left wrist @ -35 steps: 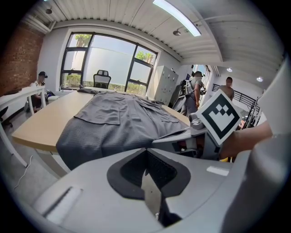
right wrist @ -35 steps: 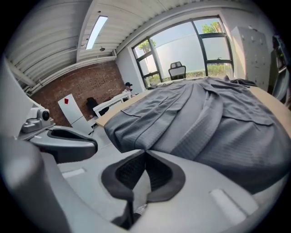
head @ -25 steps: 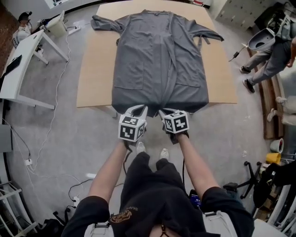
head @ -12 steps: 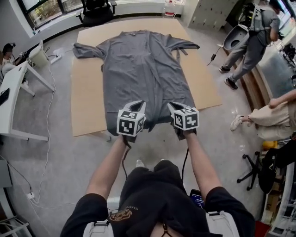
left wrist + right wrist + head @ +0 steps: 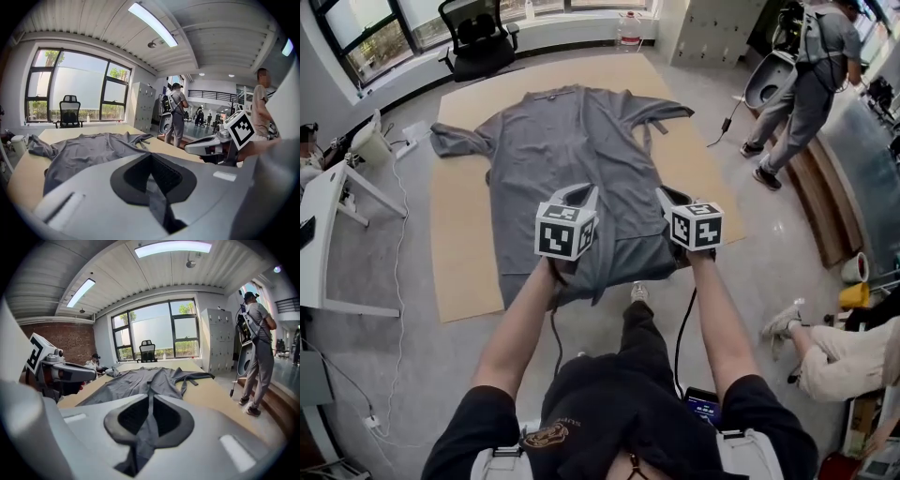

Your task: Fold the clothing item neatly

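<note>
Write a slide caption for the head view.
Left claw and right claw pinch the hem of the grey robe.

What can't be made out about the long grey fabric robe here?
Head view: where left gripper and right gripper pinch the grey fabric robe's hem, behind their marker cubes.
Gripper views: the robe's near half, behind each gripper's own body.
Head view: flat tan mat's near edge, under lifted cloth.
</note>
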Motion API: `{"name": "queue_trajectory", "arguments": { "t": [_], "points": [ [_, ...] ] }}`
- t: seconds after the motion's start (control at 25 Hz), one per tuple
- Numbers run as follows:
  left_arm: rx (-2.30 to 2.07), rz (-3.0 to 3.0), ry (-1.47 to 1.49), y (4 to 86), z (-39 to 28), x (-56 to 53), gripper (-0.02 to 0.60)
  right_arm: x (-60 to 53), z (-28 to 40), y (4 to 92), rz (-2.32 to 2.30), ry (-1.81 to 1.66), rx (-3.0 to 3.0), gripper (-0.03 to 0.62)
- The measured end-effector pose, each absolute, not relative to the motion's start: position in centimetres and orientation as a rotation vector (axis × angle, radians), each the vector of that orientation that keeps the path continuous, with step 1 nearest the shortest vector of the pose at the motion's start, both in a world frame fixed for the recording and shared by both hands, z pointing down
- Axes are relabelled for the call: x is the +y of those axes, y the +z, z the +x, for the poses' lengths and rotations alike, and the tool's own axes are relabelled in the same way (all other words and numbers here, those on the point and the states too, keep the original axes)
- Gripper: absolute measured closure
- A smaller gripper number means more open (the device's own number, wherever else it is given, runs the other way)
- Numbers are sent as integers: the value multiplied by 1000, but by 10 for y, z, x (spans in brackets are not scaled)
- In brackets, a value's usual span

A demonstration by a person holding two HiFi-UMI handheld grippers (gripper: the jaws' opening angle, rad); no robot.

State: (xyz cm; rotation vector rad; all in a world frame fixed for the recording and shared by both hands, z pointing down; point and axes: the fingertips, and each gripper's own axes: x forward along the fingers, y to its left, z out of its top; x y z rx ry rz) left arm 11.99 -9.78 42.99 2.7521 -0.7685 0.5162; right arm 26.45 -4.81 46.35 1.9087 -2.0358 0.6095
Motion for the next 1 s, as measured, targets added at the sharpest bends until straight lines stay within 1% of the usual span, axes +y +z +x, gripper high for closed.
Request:
{"name": "queue_trajectory", "arguments": {
  "t": [0.2,0.52,0.76,1.0],
  "points": [
    [-783,2727,531,433,189,-140,574,-99,333,461,1909,607,-2088,574],
    [-817,2685,549,440,306,-210,574,-187,463,474,1875,649,-2098,574],
    [-843,2645,630,467,364,-259,574,-254,548,508,1869,712,-2040,574],
    [-843,2603,709,495,403,-296,574,-303,605,551,1862,790,-1973,574]
  ]
}}
